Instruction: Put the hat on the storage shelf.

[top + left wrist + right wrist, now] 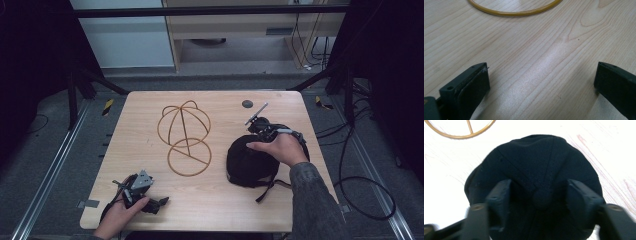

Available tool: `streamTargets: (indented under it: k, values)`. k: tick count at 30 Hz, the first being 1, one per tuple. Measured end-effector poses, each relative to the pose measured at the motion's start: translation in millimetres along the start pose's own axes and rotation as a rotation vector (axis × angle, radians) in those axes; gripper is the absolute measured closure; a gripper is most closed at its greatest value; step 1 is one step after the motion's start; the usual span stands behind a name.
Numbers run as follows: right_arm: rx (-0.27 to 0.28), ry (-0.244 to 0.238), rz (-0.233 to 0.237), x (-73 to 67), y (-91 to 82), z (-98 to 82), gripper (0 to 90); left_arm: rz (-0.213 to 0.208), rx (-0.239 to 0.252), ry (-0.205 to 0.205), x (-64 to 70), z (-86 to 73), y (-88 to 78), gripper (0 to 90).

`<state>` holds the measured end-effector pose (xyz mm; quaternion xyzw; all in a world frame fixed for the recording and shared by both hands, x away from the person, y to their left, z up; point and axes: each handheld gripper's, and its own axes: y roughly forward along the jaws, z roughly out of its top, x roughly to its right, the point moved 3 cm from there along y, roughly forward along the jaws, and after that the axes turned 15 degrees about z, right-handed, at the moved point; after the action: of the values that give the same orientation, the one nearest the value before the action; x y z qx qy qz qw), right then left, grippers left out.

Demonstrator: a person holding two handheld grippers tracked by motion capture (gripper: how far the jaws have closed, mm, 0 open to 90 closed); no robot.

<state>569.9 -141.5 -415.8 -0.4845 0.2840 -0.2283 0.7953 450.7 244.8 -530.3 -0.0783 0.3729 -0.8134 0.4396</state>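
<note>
From the high view, we see the black fabric cap lying on the pale wooden table, just right of the gold wire hat stand, our landmark. The right gripper sits at the cap's far edge, well right of the stand; the left gripper rests near the table's front edge, below and left of the stand.

In the left gripper view, its jaws stand wide over bare wood, with only the stand's ring ahead.

In the right gripper view, the jaws are half-spread, straddling the cap's crown button; we cannot tell that the pads press yet. We judge the grip should pinch the crown fabric squarely around the button, so the cap lifts evenly. The strap trailing away from the stand could snag.
</note>
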Motion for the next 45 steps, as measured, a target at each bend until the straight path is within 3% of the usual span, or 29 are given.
streamTargets:
  k: [2,3,4,7,12,23,35,45]
  values:
    - [-0.006,-0.005,0.013,0.4,1.7,-0.5,56.2,0.0,0.0,0.0,0.1,0.1,0.0,0.0]
    - [-0.006,-0.005,0.013,0.4,1.7,-0.5,56.2,0.0,0.0,0.0,0.1,0.1,0.0,0.0]
    - [-0.009,-0.015,0.02,0.5,3.0,-1.1,65.9,0.0,0.0,0.0,0.1,0.1,0.0,0.0]
    - [-0.007,-0.032,0.021,-0.4,2.0,-1.7,71.4,0.0,0.0,0.0,0.1,0.1,0.0,0.0]
    - [0.027,-0.043,0.025,-4.2,-6.6,-4.9,72.2,-0.001,0.001,0.001,0.1,0.0,0.1,0.0]
    - [0.22,-0.079,0.025,-21.1,-47.3,-11.9,72.7,0.0,0.001,0.001,0.4,0.0,0.0,0.0]
    - [0.368,-0.089,0.021,-32.1,-80.8,-24.8,72.9,-0.001,-0.001,0.002,0.7,-0.1,-0.3,0.0]
    - [0.43,-0.084,0.019,-34.4,-95.7,-33.8,72.9,-0.001,-0.001,0.002,0.7,-0.1,-0.3,0.0]
